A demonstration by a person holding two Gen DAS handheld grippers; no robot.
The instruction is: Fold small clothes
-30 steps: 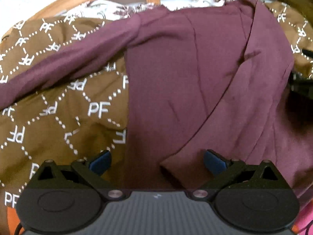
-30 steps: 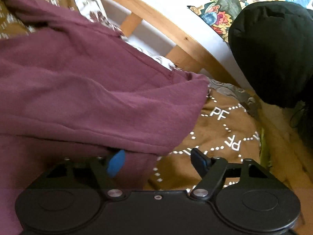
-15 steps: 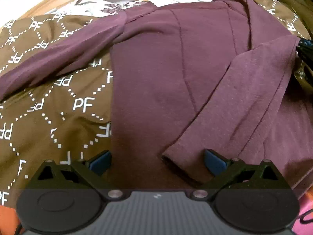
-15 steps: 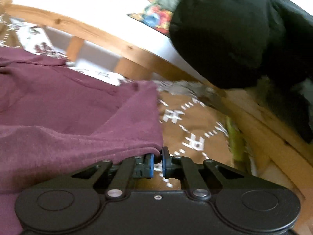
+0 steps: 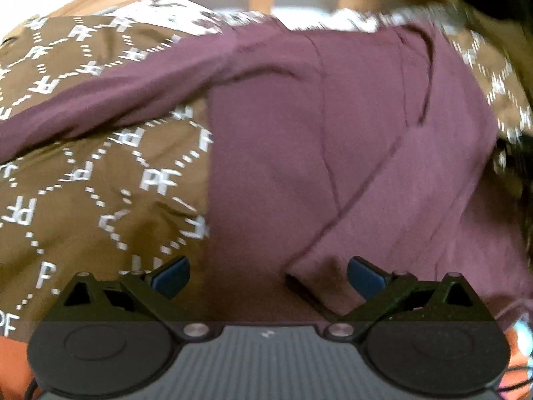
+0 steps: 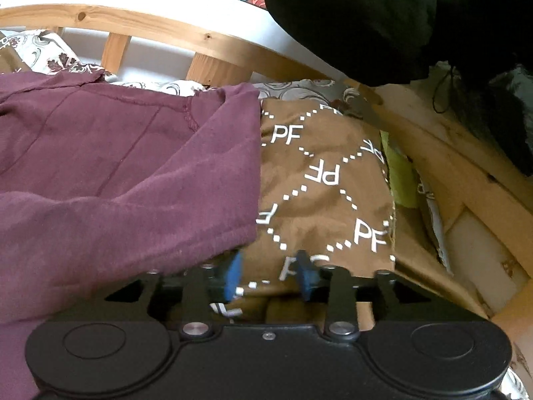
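Note:
A maroon long-sleeved top (image 5: 283, 153) lies on a brown "PF" patterned cloth (image 5: 100, 180). Its right sleeve (image 5: 416, 206) is folded across the body, with the cuff (image 5: 319, 273) near me. Its left sleeve (image 5: 116, 93) stretches out to the left. My left gripper (image 5: 268, 275) is open and empty just above the cuff and hem. In the right wrist view the folded edge of the top (image 6: 133, 183) lies flat. My right gripper (image 6: 269, 275) is partly open and empty beside that edge, over the brown cloth (image 6: 326, 180).
A wooden slatted frame (image 6: 200, 40) curves behind the cloth. A black bundle (image 6: 366, 16) sits at the back right. A green item (image 6: 399, 176) and white foam (image 6: 479, 260) lie to the right. Floral fabric (image 5: 186, 13) lies beyond the top.
My right gripper was shut on the top's folded edge half a second ago; it has opened and let go. The sleeve now lies flat across the body. My left gripper stayed open.

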